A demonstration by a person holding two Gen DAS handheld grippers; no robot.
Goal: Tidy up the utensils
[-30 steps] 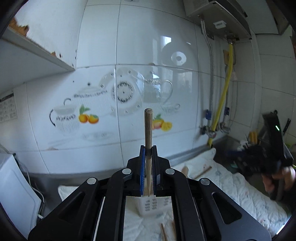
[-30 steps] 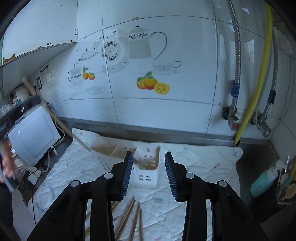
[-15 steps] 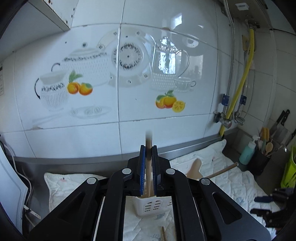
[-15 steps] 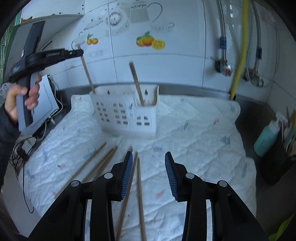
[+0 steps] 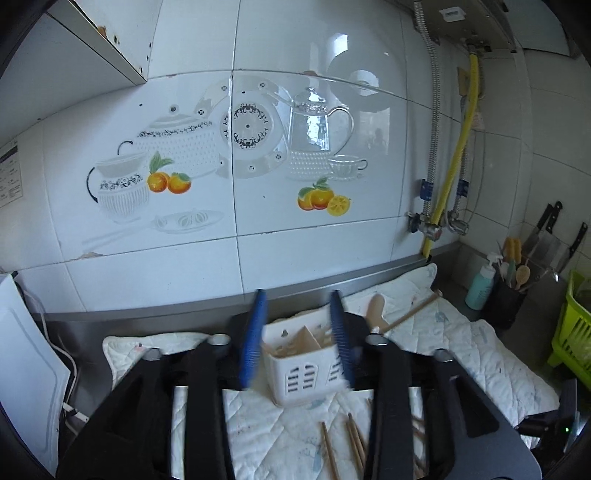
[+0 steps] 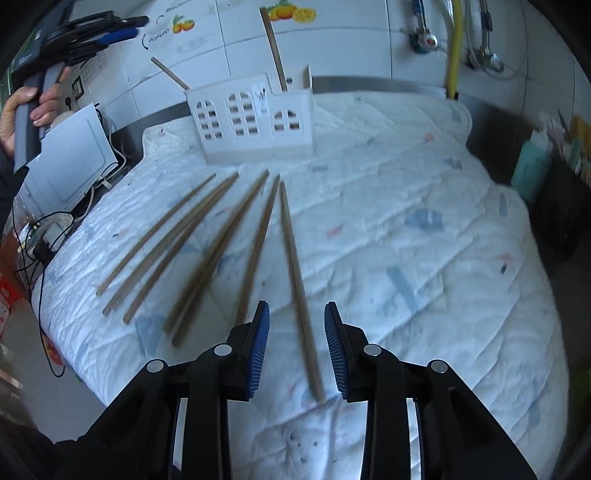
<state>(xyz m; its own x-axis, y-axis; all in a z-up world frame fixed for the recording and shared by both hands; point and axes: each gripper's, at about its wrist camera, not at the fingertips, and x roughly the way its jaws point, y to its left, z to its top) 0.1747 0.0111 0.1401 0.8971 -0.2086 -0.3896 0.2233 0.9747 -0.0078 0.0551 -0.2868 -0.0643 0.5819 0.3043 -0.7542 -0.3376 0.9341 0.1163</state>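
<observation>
A white slotted utensil holder (image 5: 306, 369) (image 6: 255, 118) stands on the quilted mat (image 6: 406, 240) with wooden sticks inside it. My left gripper (image 5: 297, 332) hovers just above it. Its jaws are opening, with nothing pressed between the blue pads. Several wooden chopsticks (image 6: 207, 240) lie fanned out on the mat in front of the holder. My right gripper (image 6: 297, 347) is low over them, jaws closing, and straddles the rightmost chopstick (image 6: 295, 258). The pads do not touch that chopstick. A hand (image 6: 22, 107) holds the left gripper (image 6: 92, 33) at the upper left of the right wrist view.
A white appliance (image 6: 70, 155) with cables sits left of the mat. A teal bottle (image 5: 480, 288), a black pot of utensils (image 5: 509, 299) and a green basket (image 5: 572, 332) stand at the right. A wooden spatula (image 5: 376, 306) lies behind the holder. The tiled wall is close behind.
My left gripper opened and let go of the chopstick it held upright; it sank toward the holder. My right gripper dropped toward the mat over the chopsticks, and its jaws narrowed.
</observation>
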